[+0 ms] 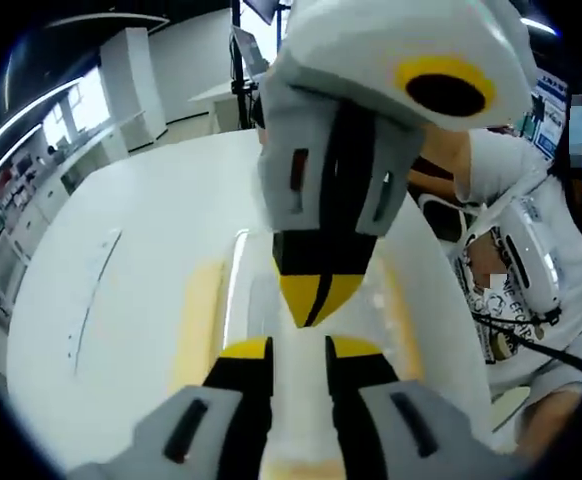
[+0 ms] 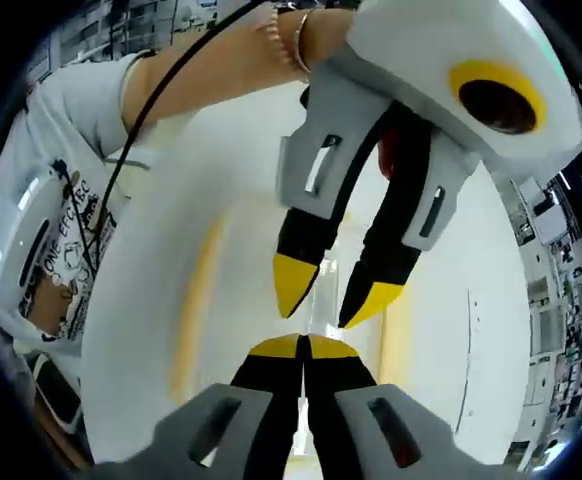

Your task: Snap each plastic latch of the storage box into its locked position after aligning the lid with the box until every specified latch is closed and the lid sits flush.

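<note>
Left gripper [image 1: 299, 352] first: its 2 yellow-tipped jaws rise from the bottom of the left gripper view and stand apart, with something pale, a strip of the box lid [image 1: 271, 290] it seems, in the gap between them; whether they actually pinch it, I cannot tell. Just above those tips the right gripper [image 1: 316, 300] points straight back at them, its jaws pressed together into 1 yellow point over the lid.

Swing to the right gripper view: the right gripper [image 2: 301, 350] is clenched, yellow tips touching, nothing visible between them. Facing it, the left gripper [image 2: 333, 298] hangs with jaws spread, tips just above the lid [image 2: 261, 250], near the right gripper's tips.

The storage box lies under both claws, its clear lid edged by yellowish bands [image 1: 196, 320]; latches too blurred to judge. The box rests on a white table [image 1: 121, 250]. Beside the table, a person in a white printed shirt [image 1: 531, 260]; a cable [image 2: 161, 110] runs past the sleeve.
</note>
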`<state>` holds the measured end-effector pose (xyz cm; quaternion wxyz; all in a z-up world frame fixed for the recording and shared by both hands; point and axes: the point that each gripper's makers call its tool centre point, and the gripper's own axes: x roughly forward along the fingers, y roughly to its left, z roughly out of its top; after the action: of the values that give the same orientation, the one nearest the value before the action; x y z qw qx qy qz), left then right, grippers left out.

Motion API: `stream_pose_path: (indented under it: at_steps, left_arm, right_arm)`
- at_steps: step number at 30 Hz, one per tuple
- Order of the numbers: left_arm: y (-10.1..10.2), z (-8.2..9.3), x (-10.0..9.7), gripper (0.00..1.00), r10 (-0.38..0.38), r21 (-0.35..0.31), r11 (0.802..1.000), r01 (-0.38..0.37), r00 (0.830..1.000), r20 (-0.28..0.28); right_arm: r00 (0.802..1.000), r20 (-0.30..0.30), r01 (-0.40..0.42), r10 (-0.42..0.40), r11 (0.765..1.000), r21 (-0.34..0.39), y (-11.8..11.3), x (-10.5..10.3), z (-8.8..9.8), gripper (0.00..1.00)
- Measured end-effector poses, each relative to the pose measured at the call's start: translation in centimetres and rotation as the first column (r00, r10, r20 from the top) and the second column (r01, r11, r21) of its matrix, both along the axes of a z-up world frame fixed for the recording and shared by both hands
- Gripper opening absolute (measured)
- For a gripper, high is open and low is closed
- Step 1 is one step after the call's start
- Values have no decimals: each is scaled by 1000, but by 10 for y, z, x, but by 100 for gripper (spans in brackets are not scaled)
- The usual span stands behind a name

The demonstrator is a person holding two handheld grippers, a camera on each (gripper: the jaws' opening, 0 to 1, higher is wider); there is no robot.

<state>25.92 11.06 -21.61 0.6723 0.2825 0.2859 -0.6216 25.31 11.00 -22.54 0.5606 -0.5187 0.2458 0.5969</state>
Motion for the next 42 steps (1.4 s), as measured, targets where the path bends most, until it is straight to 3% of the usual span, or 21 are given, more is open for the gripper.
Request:
stream_pose_path:
  at_steps: [5,8,17,22,24,26,32,42]
  left_arm:
    - [11,0,-1,21,21,-12,1000,-21,1000,2]
    - [21,0,-2,21,38,-17,999,-38,999,-1]
    - [49,-1,-11,20,97,-42,994,-97,995,-6]
    - [57,-1,-20,19,109,-96,989,-110,994,-11]
    - [58,1,-22,19,101,-138,986,-98,995,14]
    - [60,2,-25,19,121,-179,976,-124,992,-25]
    - [57,-3,-25,19,113,-268,958,-105,993,17]
    - [56,2,-29,19,116,-463,880,-103,993,-1]
  right_arm:
    - [998,50,-22,28,992,-122,-2,-2,-2,0]
    - [999,50,-12,20,987,-160,-1,-4,-3,0]
    - [999,48,1,9,979,-203,-7,-8,-4,0]
    - [999,47,6,4,976,-218,-11,-11,-4,0]
    - [999,50,10,2,975,-224,-12,-12,-3,0]
    - [998,57,11,2,973,-229,-14,-14,-3,0]
    - [998,70,16,0,972,-233,-20,-14,-4,0]
    - [998,69,25,-10,976,-215,-18,-15,-2,0]
